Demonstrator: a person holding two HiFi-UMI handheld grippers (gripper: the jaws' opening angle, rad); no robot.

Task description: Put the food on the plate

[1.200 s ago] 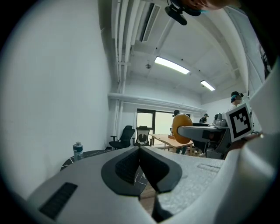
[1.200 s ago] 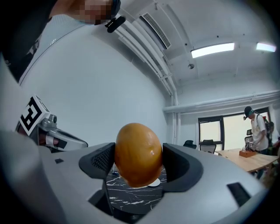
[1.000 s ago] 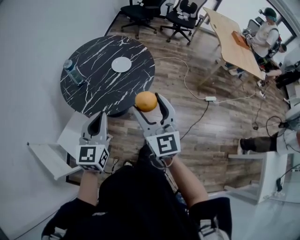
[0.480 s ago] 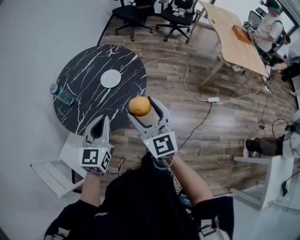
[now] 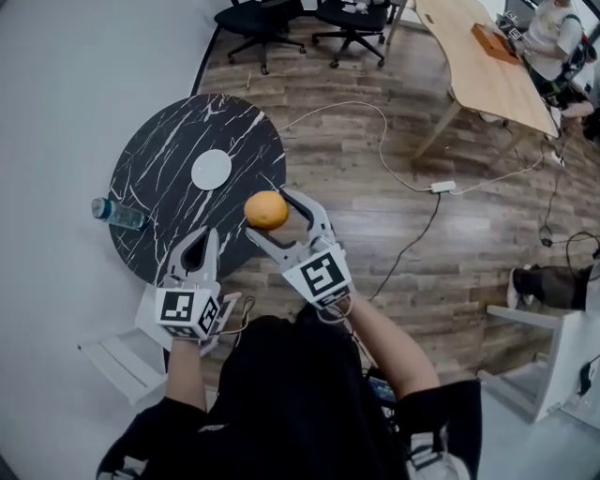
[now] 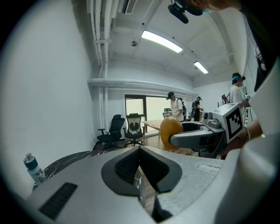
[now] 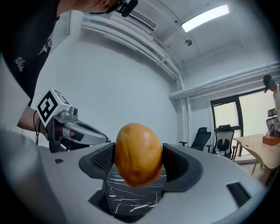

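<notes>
An orange, egg-shaped piece of food point(image 5: 266, 210) point(image 7: 138, 153) sits between the pads of my right gripper point(image 5: 278, 212) point(image 7: 138, 161), which is shut on it; it hangs just off the near right edge of the round black marble table point(image 5: 178, 159). A small white plate point(image 5: 211, 170) lies near the middle of that table. My left gripper point(image 5: 195, 251) point(image 6: 141, 168) is shut and empty, held over the table's near edge. The food point(image 6: 171, 132) and the right gripper also show in the left gripper view.
A plastic water bottle point(image 5: 116, 214) point(image 6: 33, 168) lies at the table's left edge. A white shelf piece point(image 5: 117, 361) stands by the wall under my left hand. Office chairs point(image 5: 258, 19) are beyond the table, a wooden desk point(image 5: 492, 75) to the right, and a cable point(image 5: 412, 230) crosses the floor.
The view has shifted toward the table: both grippers now reach its near edge. The right gripper has carried the food left and closer to the plate. The left gripper stays shut.
</notes>
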